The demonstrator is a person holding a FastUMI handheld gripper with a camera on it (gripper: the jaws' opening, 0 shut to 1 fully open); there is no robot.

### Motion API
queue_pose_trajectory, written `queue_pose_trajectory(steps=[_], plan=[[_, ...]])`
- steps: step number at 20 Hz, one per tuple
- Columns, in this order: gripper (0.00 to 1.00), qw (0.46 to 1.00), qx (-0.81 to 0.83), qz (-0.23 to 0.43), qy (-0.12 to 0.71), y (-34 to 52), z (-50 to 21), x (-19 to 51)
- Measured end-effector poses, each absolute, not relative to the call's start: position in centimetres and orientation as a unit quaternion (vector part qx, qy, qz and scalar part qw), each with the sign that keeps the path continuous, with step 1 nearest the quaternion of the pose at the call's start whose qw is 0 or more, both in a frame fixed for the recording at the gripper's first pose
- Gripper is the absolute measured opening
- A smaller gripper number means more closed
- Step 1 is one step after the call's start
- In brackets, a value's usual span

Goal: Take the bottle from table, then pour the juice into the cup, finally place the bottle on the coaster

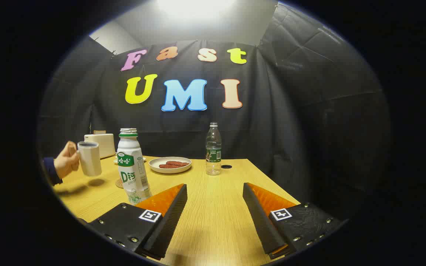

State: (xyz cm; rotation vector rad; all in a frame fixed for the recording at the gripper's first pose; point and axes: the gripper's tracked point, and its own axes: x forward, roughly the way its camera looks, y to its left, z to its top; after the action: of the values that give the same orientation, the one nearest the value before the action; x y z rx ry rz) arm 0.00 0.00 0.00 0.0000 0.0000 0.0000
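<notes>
Black cloth walls close in the booth, with a yellow wood-grain worktop (213, 207) under a bright ceiling light. So the white bottle (131, 170) with the green label stands upright just ahead of the left finger, a bit off to that side, not between the fingers. The gripper (215, 188) has its fingers wide apart and holding nothing. Right behind the bottle's base there's a round coaster (118, 183) peeking out, and beyond that a person's hand (65, 160) is holding the white cup (89, 158) up above the worktop. Further back: a plate (170, 164) with something reddish on it, a clear water bottle (213, 149), a small dark cap (226, 166), and a pale toaster-looking box (100, 144). Progress-wise I'd say basically nothing is done: grab, pour and coaster drop are all left.
</notes>
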Motion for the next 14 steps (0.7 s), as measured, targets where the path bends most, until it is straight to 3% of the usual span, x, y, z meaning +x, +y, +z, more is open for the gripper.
queue_pose_trajectory(steps=[14], plan=[[0.92,1.000,0.001,-0.001,0.000,-0.05,-0.17,0.11]])
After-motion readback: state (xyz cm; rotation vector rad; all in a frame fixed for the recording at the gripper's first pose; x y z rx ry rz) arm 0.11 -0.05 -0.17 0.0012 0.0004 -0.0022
